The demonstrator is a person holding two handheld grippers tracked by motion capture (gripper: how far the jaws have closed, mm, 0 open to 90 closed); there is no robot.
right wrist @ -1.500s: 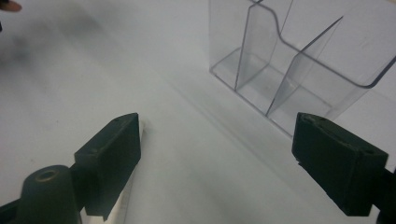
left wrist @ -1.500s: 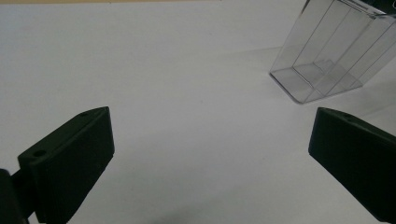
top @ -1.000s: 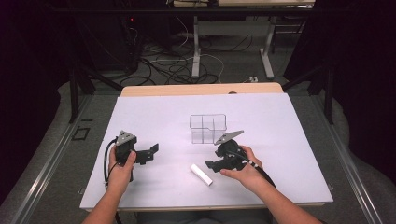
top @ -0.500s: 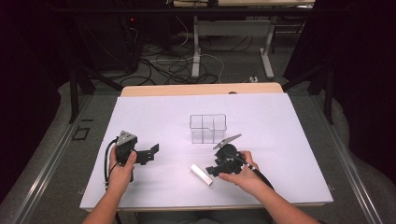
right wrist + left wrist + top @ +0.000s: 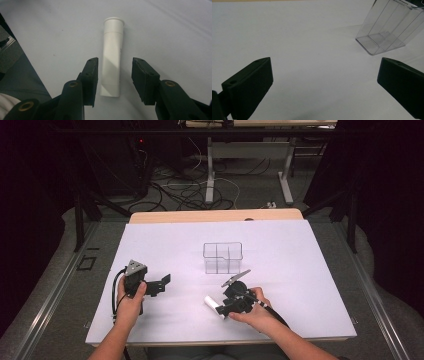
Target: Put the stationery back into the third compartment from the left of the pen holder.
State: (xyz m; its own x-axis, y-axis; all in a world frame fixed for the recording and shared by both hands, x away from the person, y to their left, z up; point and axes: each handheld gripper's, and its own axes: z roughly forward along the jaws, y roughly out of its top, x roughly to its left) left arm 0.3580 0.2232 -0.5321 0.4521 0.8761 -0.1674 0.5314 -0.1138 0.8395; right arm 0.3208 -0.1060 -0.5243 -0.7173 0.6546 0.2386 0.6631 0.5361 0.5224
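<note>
Two black jaws of our right gripper (image 5: 114, 80) straddle the white tube (image 5: 112, 57) lying flat on the white table (image 5: 310, 270), near its front edge; they have just been closing, with a gap left on each side, so nothing is gripped yet. Our left gripper (image 5: 324, 85) waits wide open and empty, facing the clear divided box (image 5: 387, 30). We judge the pick-up is under way; next, the pads must squeeze the tube squarely before lifting.
</note>
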